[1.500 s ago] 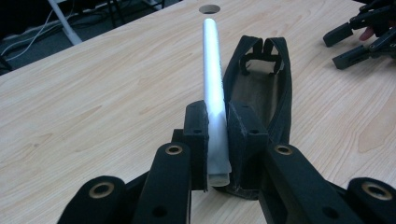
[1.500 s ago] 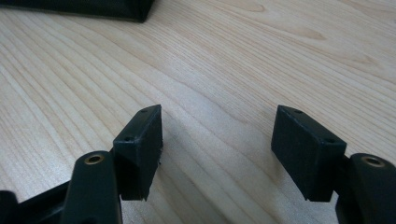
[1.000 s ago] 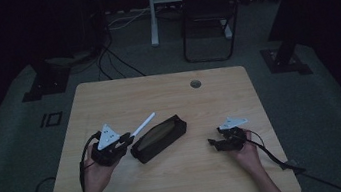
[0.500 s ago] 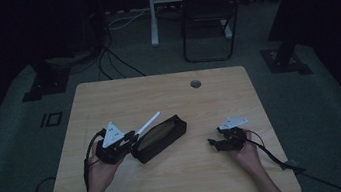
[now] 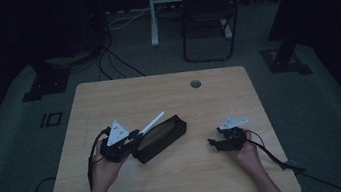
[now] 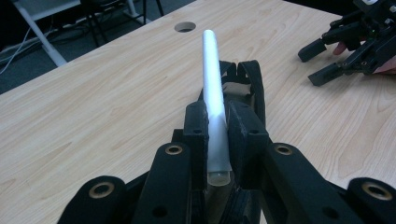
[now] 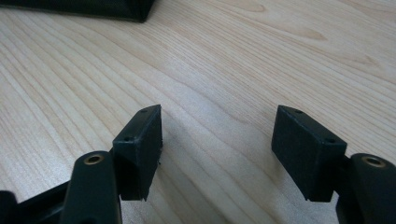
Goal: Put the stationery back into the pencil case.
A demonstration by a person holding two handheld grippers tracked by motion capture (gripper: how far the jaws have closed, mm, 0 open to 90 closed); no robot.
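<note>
A black, soft-sided pencil case (image 5: 159,138) is lying open at the middle of the wooden table (image 5: 181,185), its long mouth facing up and showing a tan lining; in the dim high view what is lying inside cannot be made out. In the left gripper view the case (image 6: 247,81) is sitting just beyond the jaws, its black fabric rim bowing outward.

The left gripper (image 5: 133,134) is clenching a white, smooth, round-bodied pen or marker (image 5: 153,123). Its jaws are pressing on the lower part of the barrel (image 6: 212,88), and the free end is pointing up and away over the near end of the case. The barrel looks matte and plain, and no writing is showing on it. The person's left hand (image 5: 100,166) is wrapping the gripper from below, and a grey three-cornered plate (image 5: 117,132) is sitting on top.

The right gripper (image 5: 214,143) is resting low over the bare table well to the right of the case, with its jaws spread wide and nothing between them. Its flat black rectangular pads (image 7: 142,135) are hovering just above pale, straight-grained wood. The right hand (image 5: 247,153) is holding it from behind.

A round cable hole (image 5: 195,83) is sitting near the table's far edge. A dark folding chair (image 5: 208,20) is standing on the grey carpet beyond the table.
</note>
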